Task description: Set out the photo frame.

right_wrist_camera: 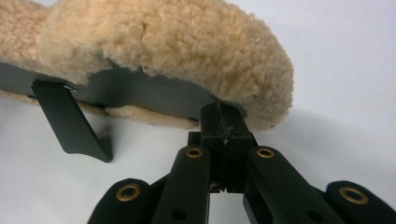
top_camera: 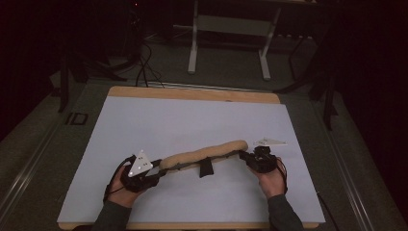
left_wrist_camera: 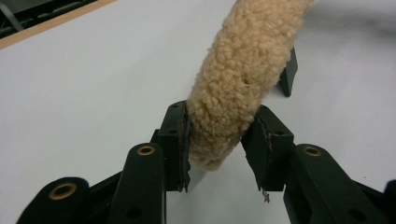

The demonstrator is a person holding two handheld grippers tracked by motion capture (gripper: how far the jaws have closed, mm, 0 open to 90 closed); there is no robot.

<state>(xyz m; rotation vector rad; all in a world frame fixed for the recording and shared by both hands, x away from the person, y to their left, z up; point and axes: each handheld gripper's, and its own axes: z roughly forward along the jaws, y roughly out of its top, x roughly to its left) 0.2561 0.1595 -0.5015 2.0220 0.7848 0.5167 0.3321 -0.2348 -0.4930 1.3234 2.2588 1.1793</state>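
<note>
Fleece pad: lies across near table, spanning both grippers.
Left gripper: jaws squeeze pad's left end.
Right gripper: jaws clenched on pad's grey edge, right end.
Black strap: hangs mid-pad.

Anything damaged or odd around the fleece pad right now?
The left gripper has frayed pad edges, a loose thread hanging down. The fleece pad itself looks intact, its black strap dangling.
</note>
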